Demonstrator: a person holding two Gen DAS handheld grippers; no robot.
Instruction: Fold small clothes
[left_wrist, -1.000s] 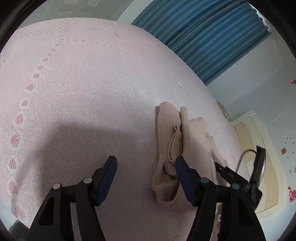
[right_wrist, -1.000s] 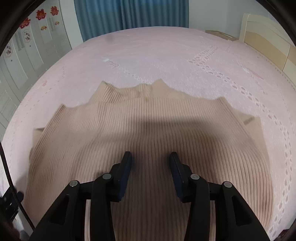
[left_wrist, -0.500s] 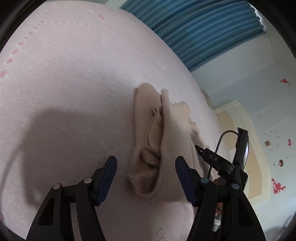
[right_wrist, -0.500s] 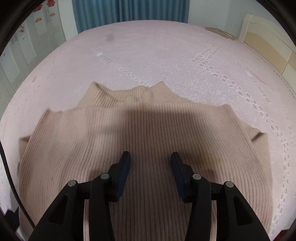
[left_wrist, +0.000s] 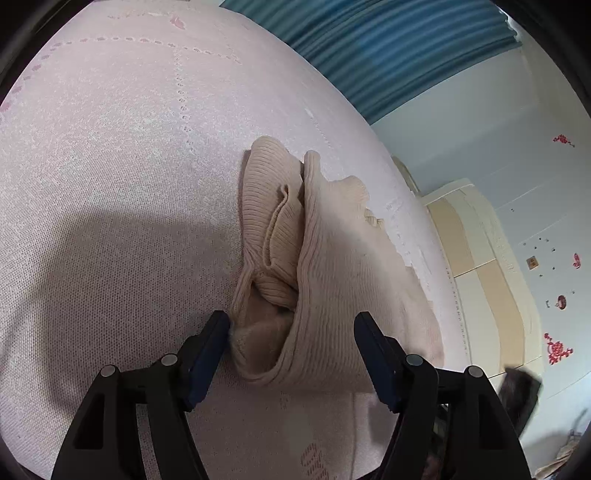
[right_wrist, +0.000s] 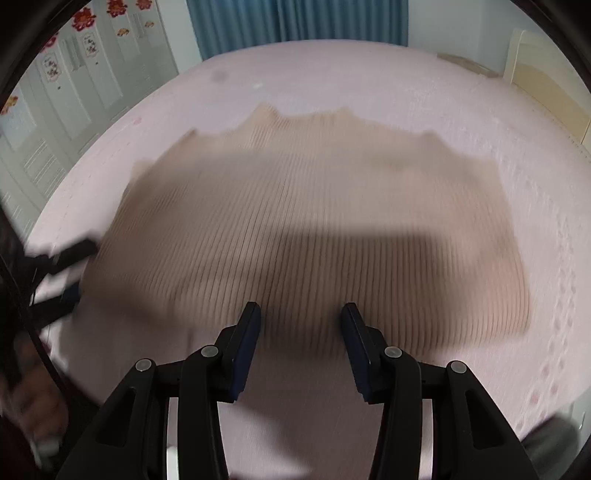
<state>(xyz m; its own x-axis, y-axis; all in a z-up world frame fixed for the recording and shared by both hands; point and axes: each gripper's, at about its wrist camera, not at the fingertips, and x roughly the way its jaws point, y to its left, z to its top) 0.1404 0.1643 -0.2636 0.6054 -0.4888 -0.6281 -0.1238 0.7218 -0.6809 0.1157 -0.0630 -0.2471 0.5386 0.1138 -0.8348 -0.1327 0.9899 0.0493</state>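
Observation:
A small beige ribbed knit sweater (left_wrist: 332, 266) lies on the pink bedspread (left_wrist: 110, 166). In the left wrist view its left side is bunched, with a sleeve (left_wrist: 273, 221) folded in. My left gripper (left_wrist: 291, 332) is open, its fingers on either side of the sweater's near left hem corner. In the right wrist view the sweater (right_wrist: 314, 229) lies spread flat, blurred by motion. My right gripper (right_wrist: 301, 328) is open and empty, just above the sweater's near hem edge. The left gripper (right_wrist: 62, 273) shows blurred at the sweater's left edge.
The bed fills most of both views. Blue curtains (left_wrist: 388, 48) hang behind it. A cream headboard (left_wrist: 480, 251) stands at the right in the left wrist view. White wardrobe doors (right_wrist: 66, 92) with red stickers stand at the left in the right wrist view.
My left gripper has moved in toward the sweater's hem corner, which now sits between its fingers. My right gripper has pulled back toward the near hem; the sweater looks farther away.

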